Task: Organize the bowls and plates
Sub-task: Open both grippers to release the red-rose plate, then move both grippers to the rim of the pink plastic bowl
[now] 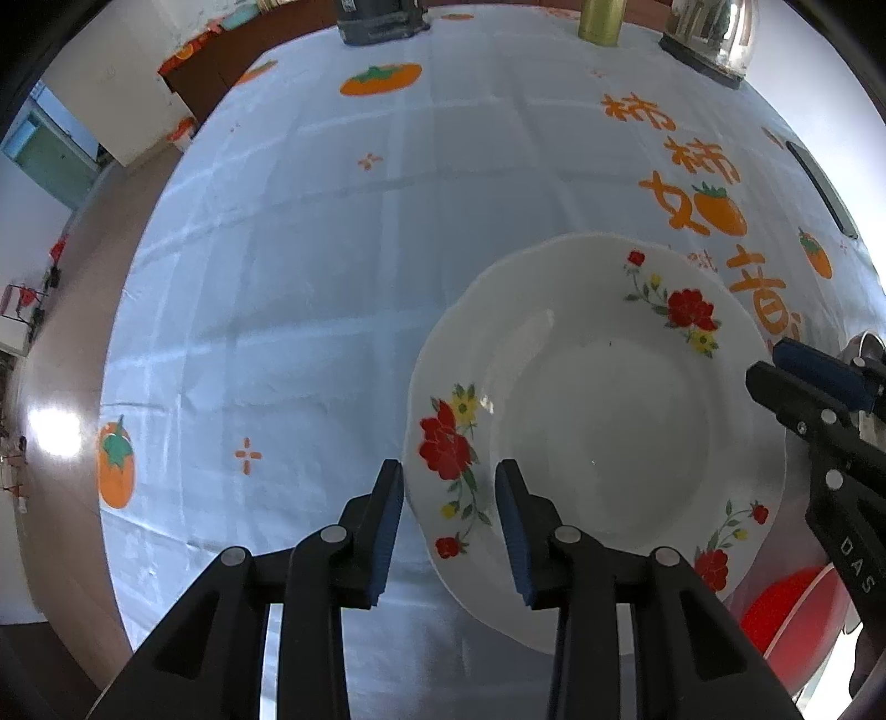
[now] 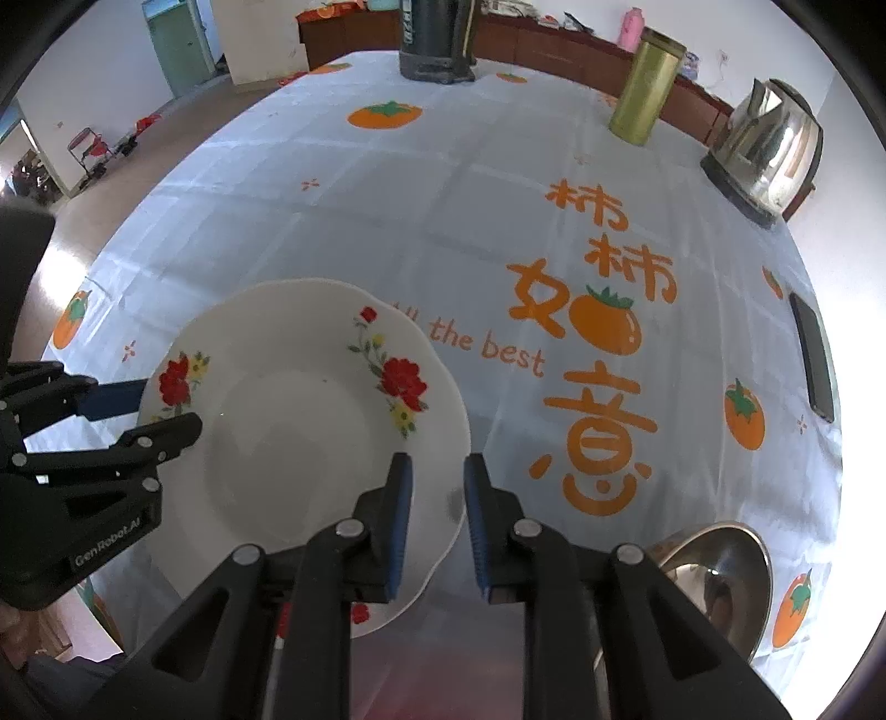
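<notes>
1. Table, covered by a pale cloth (image 2: 343, 221) printed with orange persimmons and orange lettering.
2. Far edge of table: dark container (image 2: 437, 44); gold tin canister (image 2: 645, 88), upright; steel kettle (image 2: 767, 144) on its base. All well apart from the work area.
3. Right edge: black phone (image 2: 811, 357), lying flat.
4. Near right: steel bowl (image 2: 714, 576), just beside the right gripper; only its rim edge appears in the left view.
5. Red dish (image 1: 786, 615), partly hidden under the plate; left view only.
6. White floral plate (image 1: 598, 432): near centre of table.
7. Left gripper (image 1: 448, 520): jaws apart, straddling the plate's left rim. Outer pad sits at the rim edge; inner pad stands clear of it.
8. Right gripper (image 2: 437, 520): jaws narrowly apart, straddling the plate's right rim; whether the pads press it cannot be told.
9. No object blocks either gripper.
</notes>
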A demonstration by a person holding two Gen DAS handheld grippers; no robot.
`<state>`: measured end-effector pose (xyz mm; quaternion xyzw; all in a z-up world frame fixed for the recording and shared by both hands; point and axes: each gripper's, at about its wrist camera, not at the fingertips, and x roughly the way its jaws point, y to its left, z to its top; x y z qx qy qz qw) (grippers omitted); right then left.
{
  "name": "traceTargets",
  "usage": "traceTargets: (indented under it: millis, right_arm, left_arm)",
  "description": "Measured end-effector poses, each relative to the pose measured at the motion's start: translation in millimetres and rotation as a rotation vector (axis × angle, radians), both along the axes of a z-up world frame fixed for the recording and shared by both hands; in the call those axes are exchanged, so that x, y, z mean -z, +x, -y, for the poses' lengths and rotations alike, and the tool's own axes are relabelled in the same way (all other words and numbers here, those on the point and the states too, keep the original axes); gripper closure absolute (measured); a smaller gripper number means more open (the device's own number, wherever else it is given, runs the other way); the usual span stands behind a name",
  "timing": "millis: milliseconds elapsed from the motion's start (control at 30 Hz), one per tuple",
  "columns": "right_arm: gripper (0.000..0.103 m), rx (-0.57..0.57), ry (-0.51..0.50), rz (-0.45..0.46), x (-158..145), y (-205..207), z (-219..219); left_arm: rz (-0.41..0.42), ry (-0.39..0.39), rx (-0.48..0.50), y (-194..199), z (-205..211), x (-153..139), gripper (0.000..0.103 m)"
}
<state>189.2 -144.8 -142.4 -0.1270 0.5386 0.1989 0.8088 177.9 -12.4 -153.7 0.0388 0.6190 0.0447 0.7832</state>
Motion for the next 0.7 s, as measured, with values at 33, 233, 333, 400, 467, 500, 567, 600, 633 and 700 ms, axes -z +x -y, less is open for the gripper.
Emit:
traceTargets:
  millis: [33,233,333,400,467,500,567,600,633,700]
  right_arm:
    - [0.08,0.002,0.003,0.006,-1.6,-0.2,-0.1]
    - [0.058,0.018,0.023,0.05,-17.2,-5.8,4.4]
    - [0.052,0.028,0.027,0.07,-27.0,-11.5,10.3]
    - [0.051,0.033,0.036,0.071,-33.1,-16.3,15.0]
    - [0.05,0.036,0.047,0.074,-39.7,-22.9,20.9]
    - [0.05,0.039,0.052,0.075,-42.9,-26.8,24.3]
    - [0.05,0.046,0.06,0.079,-48.3,-35.8,31.8]
    - [0.05,0.053,0.065,0.081,-50.8,-41.3,36.8]
    - [0.05,0.061,0.071,0.079,-52.6,-47.0,42.3]
    - [0.05,0.078,0.076,0.076,-54.5,-56.9,53.3]
  left_arm:
    - [0.008,0.007,-0.002,-0.2,-0.3,-1.8,0.057]
    - [0.029,0.021,-0.035,-3.7,-9.3,-7.7,0.05]
    - [0.028,0.019,-0.073,-6.8,-19.0,-10.7,0.05]
    - [0.03,0.016,-0.091,-10.9,-24.1,-13.2,0.05]
    - [0.034,0.005,-0.096,-17.1,-24.8,-17.5,0.05]
    - [0.036,-0.002,-0.093,-19.7,-24.5,-20.3,0.05]
    - [0.043,-0.02,-0.075,-27.1,-19.8,-27.4,0.05]
    - [0.045,-0.027,-0.067,-29.9,-16.5,-30.0,0.05]
    - [0.046,-0.037,-0.057,-32.9,-13.1,-32.6,0.05]
    - [0.043,-0.06,-0.028,-40.0,-4.4,-37.7,0.05]
